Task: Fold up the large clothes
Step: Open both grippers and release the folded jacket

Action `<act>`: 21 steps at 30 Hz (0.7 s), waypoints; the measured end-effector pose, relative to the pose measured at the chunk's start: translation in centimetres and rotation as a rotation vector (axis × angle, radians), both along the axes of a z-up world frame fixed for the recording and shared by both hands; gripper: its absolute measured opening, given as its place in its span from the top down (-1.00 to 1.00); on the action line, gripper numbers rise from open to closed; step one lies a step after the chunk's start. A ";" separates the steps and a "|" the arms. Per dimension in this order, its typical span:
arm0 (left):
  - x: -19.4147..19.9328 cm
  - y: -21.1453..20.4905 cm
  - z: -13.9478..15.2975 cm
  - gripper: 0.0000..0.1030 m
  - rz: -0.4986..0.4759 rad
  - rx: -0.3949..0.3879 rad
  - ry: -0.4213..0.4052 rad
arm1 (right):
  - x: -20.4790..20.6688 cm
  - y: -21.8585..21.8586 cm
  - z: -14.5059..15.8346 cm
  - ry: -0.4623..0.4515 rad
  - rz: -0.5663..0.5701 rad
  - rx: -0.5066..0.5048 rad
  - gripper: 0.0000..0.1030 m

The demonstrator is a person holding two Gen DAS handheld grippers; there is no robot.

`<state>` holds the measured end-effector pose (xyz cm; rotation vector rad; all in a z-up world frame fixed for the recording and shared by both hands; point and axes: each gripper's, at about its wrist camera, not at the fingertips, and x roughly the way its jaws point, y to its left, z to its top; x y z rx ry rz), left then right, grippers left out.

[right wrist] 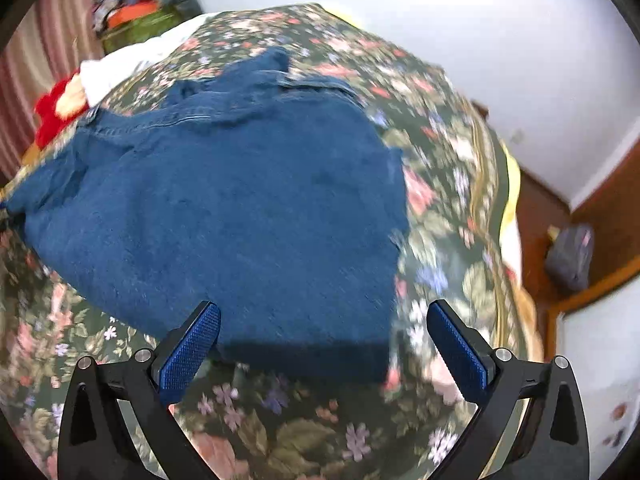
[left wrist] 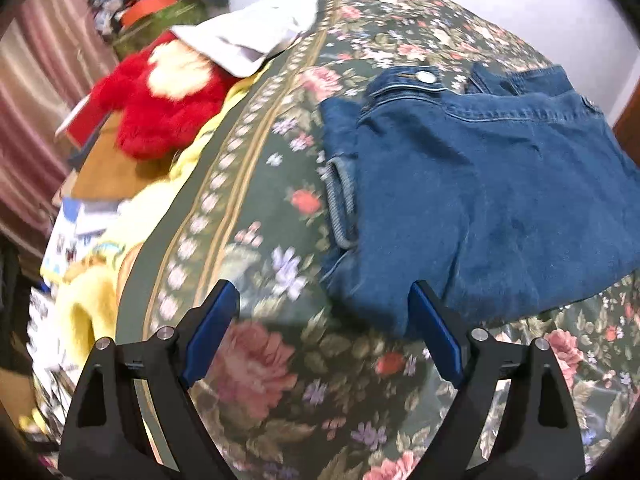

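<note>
Folded blue jeans [left wrist: 480, 184] lie on a dark floral bedspread [left wrist: 260, 240], waistband and metal button at the far edge. My left gripper [left wrist: 324, 300] hangs open above the bedspread, just off the jeans' near left corner, nothing between its blue pads. In the right wrist view the same jeans [right wrist: 224, 208] fill the middle. My right gripper [right wrist: 324, 316] stands wide open over their near right corner, its pads off the cloth. Both views are blurred.
A red and white plush toy [left wrist: 160, 92], a white cloth [left wrist: 256, 36], yellow fabric [left wrist: 92, 304] and papers crowd the bed's left side. Past the bed's right edge are a wooden floor [right wrist: 540, 216], a grey bag [right wrist: 570, 258] and a white wall [right wrist: 480, 40].
</note>
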<state>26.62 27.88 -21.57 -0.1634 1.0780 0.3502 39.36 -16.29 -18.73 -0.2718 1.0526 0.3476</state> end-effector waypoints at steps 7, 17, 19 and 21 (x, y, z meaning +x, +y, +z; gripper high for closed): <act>-2.6 -0.1 2.9 -0.72 0.083 -0.021 -0.092 | -1.0 -1.4 2.5 -0.034 -0.062 0.031 -0.99; -2.6 -2.4 1.8 -0.72 0.237 -0.424 -0.192 | -3.8 5.7 6.5 -0.178 0.099 0.070 -1.00; -2.2 -3.1 0.7 -0.72 0.247 -0.495 -0.184 | -3.8 7.6 5.6 -0.176 0.141 0.046 -1.00; -1.7 -3.7 -0.5 -0.72 0.269 -0.557 -0.178 | -3.6 9.1 4.3 -0.164 0.168 0.012 -1.00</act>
